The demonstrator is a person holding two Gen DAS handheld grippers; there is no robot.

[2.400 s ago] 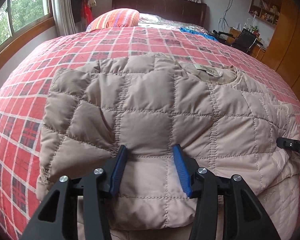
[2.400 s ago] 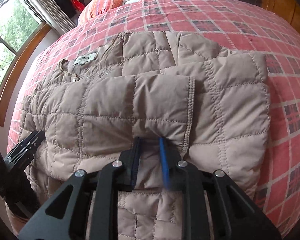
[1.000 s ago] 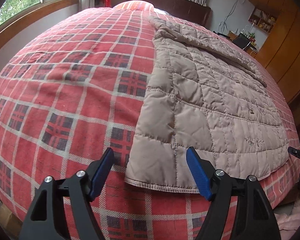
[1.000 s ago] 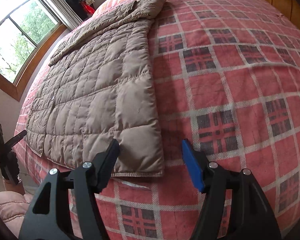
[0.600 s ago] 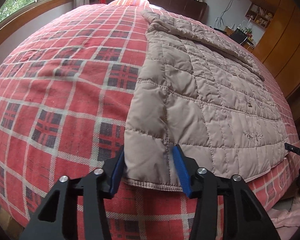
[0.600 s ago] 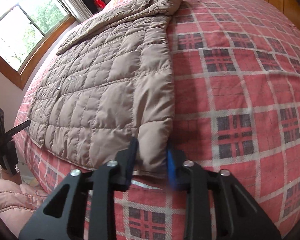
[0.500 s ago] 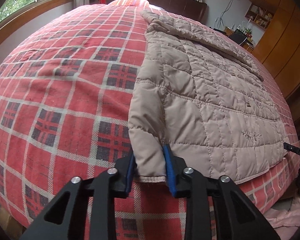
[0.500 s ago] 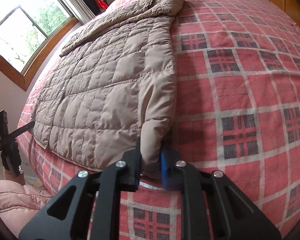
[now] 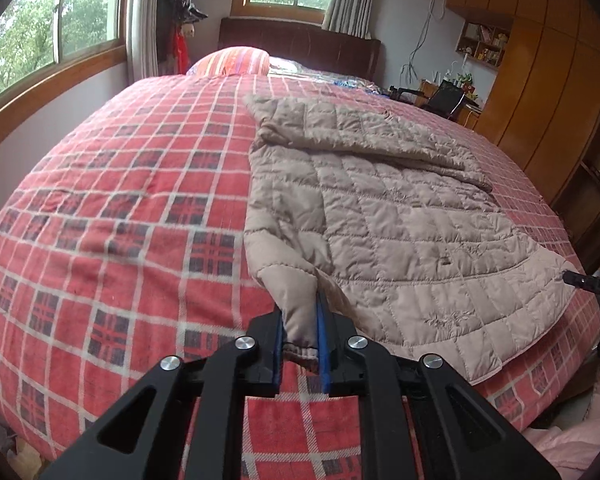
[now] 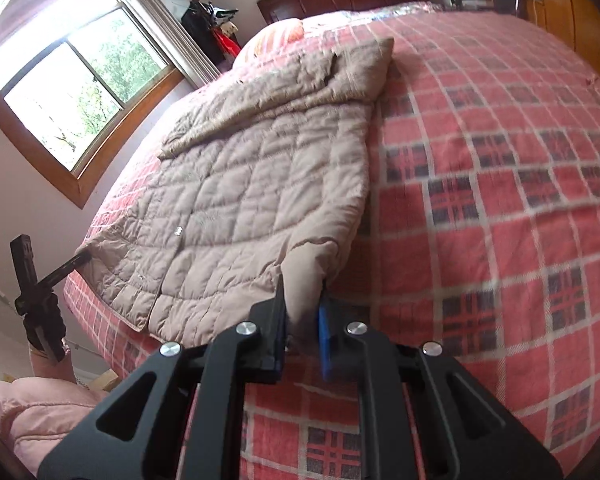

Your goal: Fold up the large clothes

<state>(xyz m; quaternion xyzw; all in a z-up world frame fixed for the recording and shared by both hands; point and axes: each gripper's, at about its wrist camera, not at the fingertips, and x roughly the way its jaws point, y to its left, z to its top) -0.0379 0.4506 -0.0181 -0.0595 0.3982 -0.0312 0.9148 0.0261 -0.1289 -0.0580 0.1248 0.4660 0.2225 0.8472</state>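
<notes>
Two corners of the quilted coat are clamped, left tool and right tool each gripping one, evidently to lift the hem for folding.

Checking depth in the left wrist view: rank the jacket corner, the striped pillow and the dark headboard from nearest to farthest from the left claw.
1. jacket corner, pinched in the left claw.
2. striped pillow, far end of the bed, left of centre.
3. dark headboard, behind the pillow against the wall.

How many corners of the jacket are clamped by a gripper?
2. The left gripper pinches one hem corner of the jacket; the right gripper pinches the opposite hem corner. Other corners lie free on the bed.
</notes>
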